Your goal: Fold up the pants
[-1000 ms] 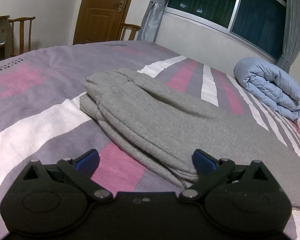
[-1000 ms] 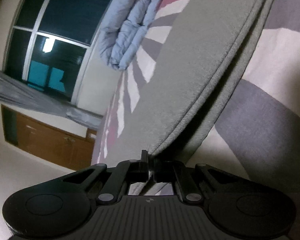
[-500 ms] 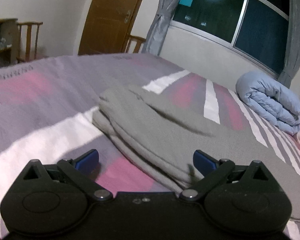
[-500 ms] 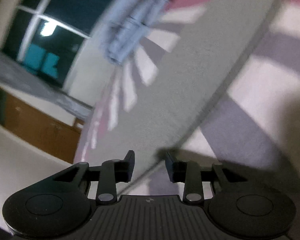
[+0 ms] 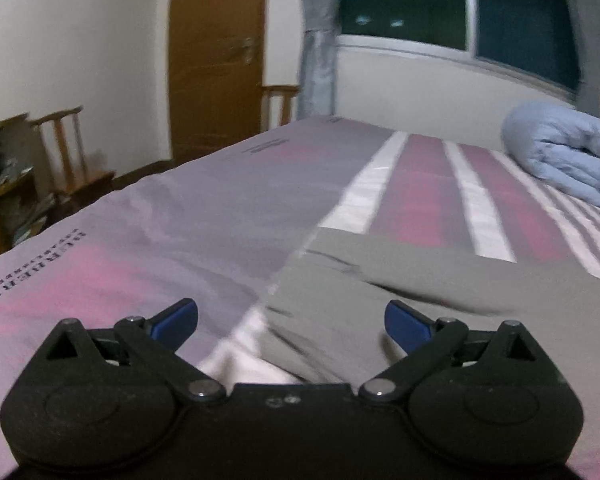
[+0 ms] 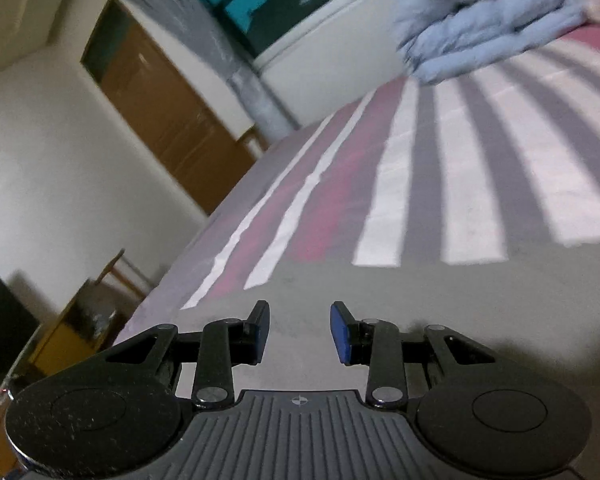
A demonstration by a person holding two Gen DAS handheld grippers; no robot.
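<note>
The grey pants [image 5: 440, 292] lie folded flat on the striped bed sheet [image 5: 180, 216], filling the right and lower part of the left wrist view. My left gripper [image 5: 290, 320] is wide open and empty, above the pants' near left end. In the right wrist view the pants [image 6: 440, 300] spread across the lower half. My right gripper [image 6: 300, 330] is open and empty, just above the grey cloth.
A rolled light blue duvet [image 5: 564, 152] lies at the far right of the bed and also shows in the right wrist view [image 6: 480, 24]. Wooden chairs [image 5: 72, 152] and a brown door [image 5: 216, 52] stand beyond the bed's left edge. A window [image 5: 500, 12] is behind.
My right gripper opened and let go of the pants' edge, then levelled out above them. My left gripper stayed open and swung left and back, so the pants sit lower in its view.
</note>
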